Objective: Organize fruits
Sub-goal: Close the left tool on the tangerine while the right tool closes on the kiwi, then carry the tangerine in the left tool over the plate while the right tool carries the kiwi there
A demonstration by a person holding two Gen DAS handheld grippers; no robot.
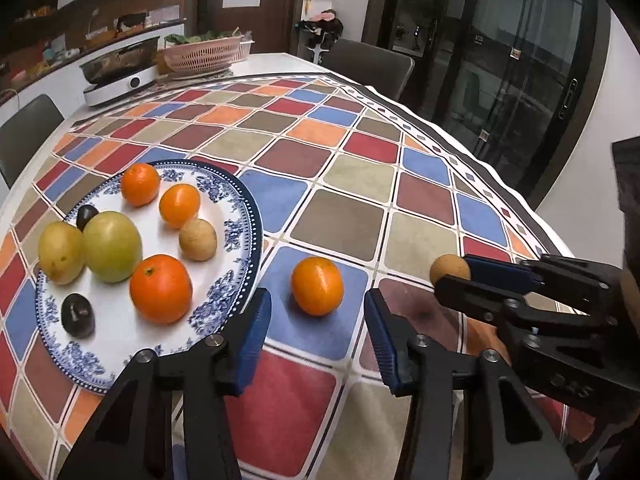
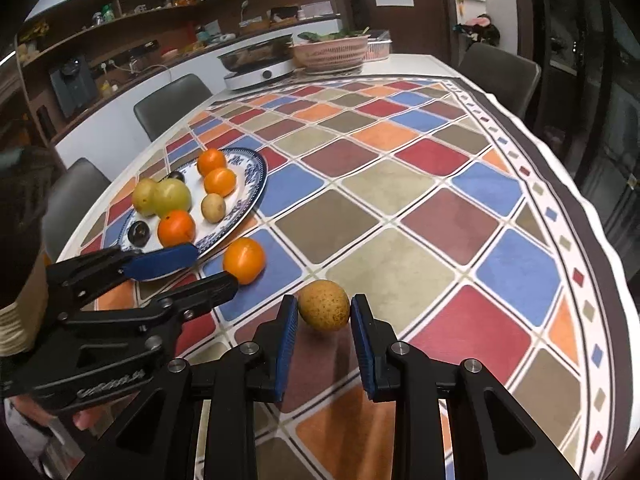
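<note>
A blue-and-white plate [image 1: 240, 216] [image 2: 256, 184] holds several fruits: oranges, two yellow-green fruits, a small brown one and two dark ones. A loose orange [image 1: 317, 286] [image 2: 244, 260] lies on the checked tablecloth right of the plate. My left gripper [image 1: 318, 312] is open, its pads on either side of this orange and just short of it. My right gripper [image 2: 324, 312] has its blue pads against both sides of a brown speckled fruit [image 2: 324, 305] [image 1: 450, 269], which rests on the cloth. The right gripper also shows in the left wrist view [image 1: 460, 272].
A white electric hotpot [image 2: 260, 64] and a pink basket [image 2: 332, 54] stand at the table's far end. Grey chairs [image 2: 172, 100] ring the table. The table edge [image 2: 608, 240] runs along the right, with dark glass doors beyond.
</note>
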